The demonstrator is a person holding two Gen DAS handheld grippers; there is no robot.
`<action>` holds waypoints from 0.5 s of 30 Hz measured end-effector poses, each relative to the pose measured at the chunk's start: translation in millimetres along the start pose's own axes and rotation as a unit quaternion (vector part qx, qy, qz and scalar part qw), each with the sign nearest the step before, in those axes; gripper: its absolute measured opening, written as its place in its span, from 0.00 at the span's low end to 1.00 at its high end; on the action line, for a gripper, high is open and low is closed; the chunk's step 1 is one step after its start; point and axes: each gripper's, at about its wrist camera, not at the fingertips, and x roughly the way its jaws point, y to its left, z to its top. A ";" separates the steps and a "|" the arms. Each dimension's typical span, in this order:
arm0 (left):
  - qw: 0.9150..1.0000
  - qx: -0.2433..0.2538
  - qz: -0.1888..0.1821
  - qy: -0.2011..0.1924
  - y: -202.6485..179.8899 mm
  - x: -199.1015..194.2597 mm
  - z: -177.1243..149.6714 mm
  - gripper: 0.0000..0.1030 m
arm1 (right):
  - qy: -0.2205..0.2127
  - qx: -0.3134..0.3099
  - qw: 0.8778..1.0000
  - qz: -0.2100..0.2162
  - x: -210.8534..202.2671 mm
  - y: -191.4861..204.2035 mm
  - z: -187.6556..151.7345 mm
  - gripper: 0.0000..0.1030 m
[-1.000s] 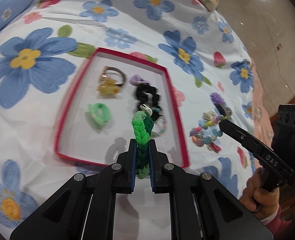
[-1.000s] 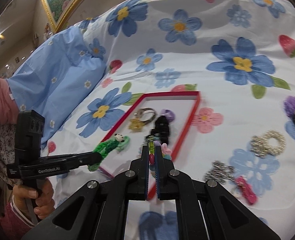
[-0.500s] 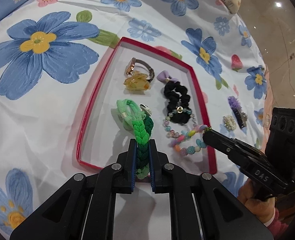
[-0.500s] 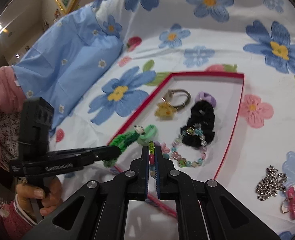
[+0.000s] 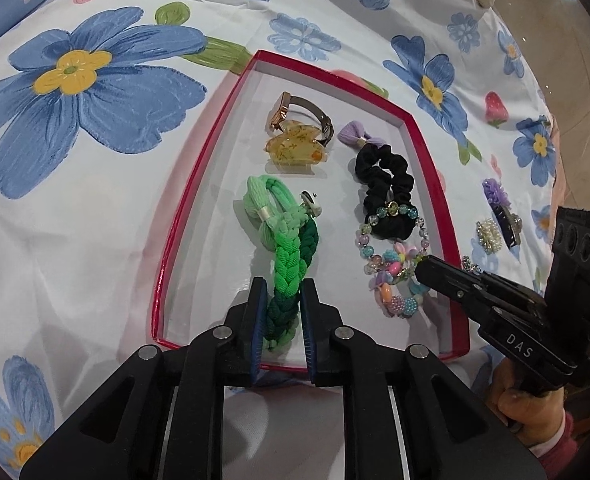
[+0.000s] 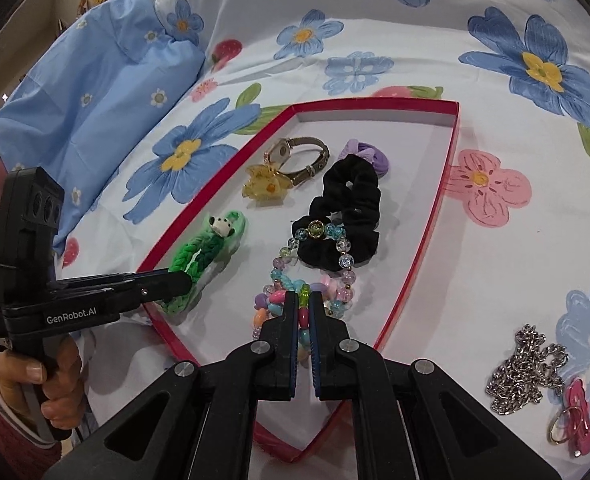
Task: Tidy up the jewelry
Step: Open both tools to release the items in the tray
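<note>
A red-rimmed white tray (image 5: 199,184) lies on the flowered bedsheet. My left gripper (image 5: 283,292) has a green braided hair band (image 5: 291,256) between its pads, and the band's far end rests on the tray floor beside a light green hair tie (image 5: 259,208). Its jaws are opening, but the pads still touch the band. My right gripper (image 6: 304,300) is shut on a colourful beaded bracelet (image 6: 279,300), which lies on the tray floor against a black scrunchie (image 6: 347,208). A yellow claw clip (image 5: 295,148), a watch (image 5: 311,112) and a purple tie (image 5: 359,136) sit farther back.
Outside the tray to the right lie a silver chain (image 6: 527,368), a pink keyring charm (image 6: 575,416), a pearl clip (image 5: 489,234) and a purple hair clip (image 5: 499,200). A blue pillow (image 6: 95,80) lies at the left. A person's hands hold both gripper handles.
Both grippers came down into the tray with their loads. The green band and the beaded bracelet now rest on the tray floor. The left jaws stand slightly wider.
</note>
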 end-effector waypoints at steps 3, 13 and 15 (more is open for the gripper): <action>1.000 0.003 0.005 0.000 -1.4 -0.6 0.0 0.15 | 0.005 -0.005 1.000 0.001 1.5 0.9 2.0 0.05; 1.000 0.008 0.018 -0.009 -6.9 -4.5 2.0 0.35 | 0.005 -0.007 1.000 -0.008 -3.1 0.8 0.3 0.10; 1.000 0.008 0.017 -0.009 -8.0 -5.8 1.7 0.36 | 0.005 -0.004 1.000 -0.007 -4.2 0.4 -0.4 0.12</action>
